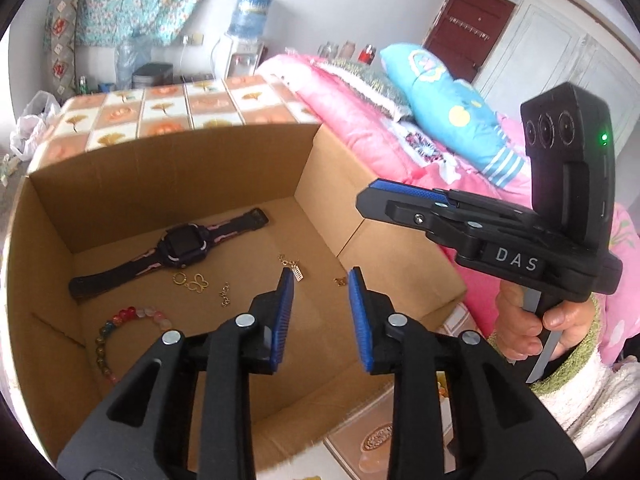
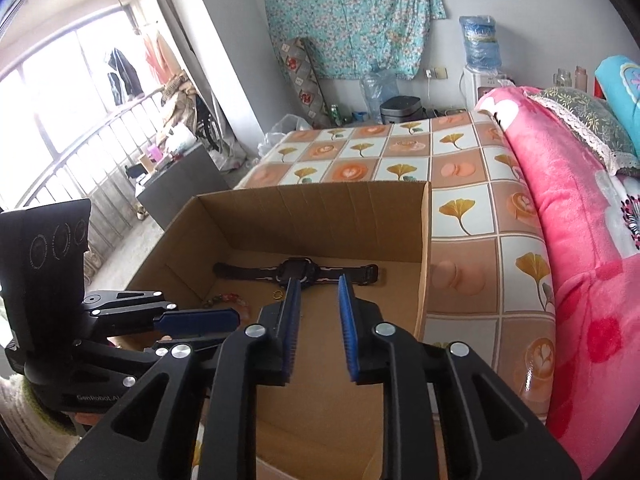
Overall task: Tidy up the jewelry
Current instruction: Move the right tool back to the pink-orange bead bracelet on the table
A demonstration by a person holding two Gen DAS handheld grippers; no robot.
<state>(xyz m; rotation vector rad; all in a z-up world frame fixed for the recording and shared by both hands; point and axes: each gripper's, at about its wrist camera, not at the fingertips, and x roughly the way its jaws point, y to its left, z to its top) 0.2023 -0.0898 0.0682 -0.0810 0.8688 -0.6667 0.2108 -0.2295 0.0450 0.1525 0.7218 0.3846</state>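
Note:
An open cardboard box lies on the bed. On its floor are a black and pink watch, a coloured bead bracelet, a gold butterfly charm, a short gold chain, a chain with a tag and a small gold piece. My left gripper hangs open over the box floor with nothing between its pads. My right gripper hovers over the box's right wall. In the right wrist view the right gripper is open and empty, pointing at the watch, with the left gripper beside it.
The box sits on a checked sheet with leaf prints. A pink quilt and a blue pillow lie to the right. A hand in a green-cuffed sleeve holds the right gripper's handle. A water dispenser stands against the far wall.

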